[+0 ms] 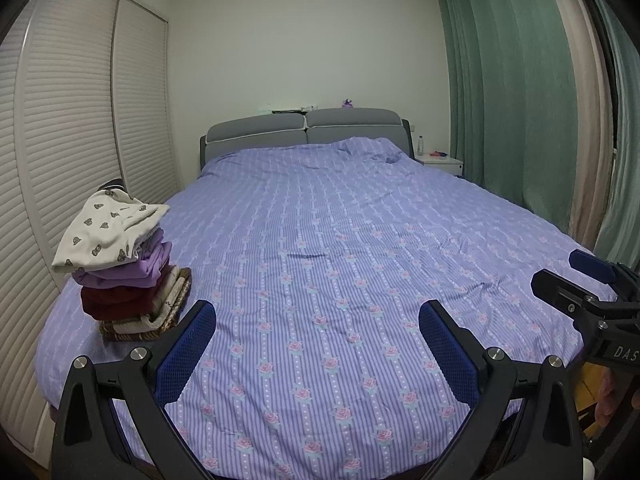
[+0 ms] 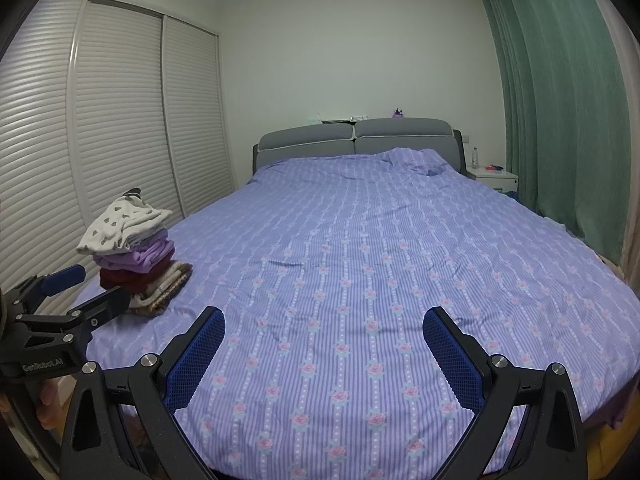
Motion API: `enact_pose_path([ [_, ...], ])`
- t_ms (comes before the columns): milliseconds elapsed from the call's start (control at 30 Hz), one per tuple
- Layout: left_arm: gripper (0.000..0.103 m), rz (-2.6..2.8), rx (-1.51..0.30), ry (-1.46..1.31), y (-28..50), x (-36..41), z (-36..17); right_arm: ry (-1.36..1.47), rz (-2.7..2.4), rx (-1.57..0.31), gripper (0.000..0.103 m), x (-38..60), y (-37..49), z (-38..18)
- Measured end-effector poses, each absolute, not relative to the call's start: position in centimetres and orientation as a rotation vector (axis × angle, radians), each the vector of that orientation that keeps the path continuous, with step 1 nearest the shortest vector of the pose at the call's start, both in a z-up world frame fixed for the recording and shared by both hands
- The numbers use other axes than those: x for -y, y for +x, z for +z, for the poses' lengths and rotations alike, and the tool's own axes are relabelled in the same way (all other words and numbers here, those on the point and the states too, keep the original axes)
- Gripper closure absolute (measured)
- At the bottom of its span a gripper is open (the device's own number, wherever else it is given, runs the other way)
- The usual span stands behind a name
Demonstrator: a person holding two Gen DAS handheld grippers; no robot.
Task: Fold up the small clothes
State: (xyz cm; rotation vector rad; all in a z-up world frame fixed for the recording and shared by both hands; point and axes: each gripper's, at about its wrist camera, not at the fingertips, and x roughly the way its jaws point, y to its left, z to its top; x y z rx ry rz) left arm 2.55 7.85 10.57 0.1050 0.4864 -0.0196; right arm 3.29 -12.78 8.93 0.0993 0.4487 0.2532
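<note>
I hold both tongs, left and right, spread wide and empty over the bed. Folded clothes sit stacked at its left edge.

The bed is viewed from its foot by both wrist cameras, facing the headboard beyond the jaws; the same bedspread and folded stack are shared.

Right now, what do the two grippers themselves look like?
Both look alike: the left gripper and right gripper have black angular frames, round silver bolts and two fingers faced with blue textured pads. White lettering marks the bodies: "GenRobot.AI" on the left, "DAS" showing on the right. No cables or sleeves are visible.
</note>
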Motion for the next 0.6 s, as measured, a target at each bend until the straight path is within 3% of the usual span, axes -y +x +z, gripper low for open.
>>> enact_pose_path([
  [600,0.0,-0.032,-0.505,0.101,2.64,-7.9,10.36,0.102,0.258,-0.451,0.002,12.79,3.32,8.9],
])
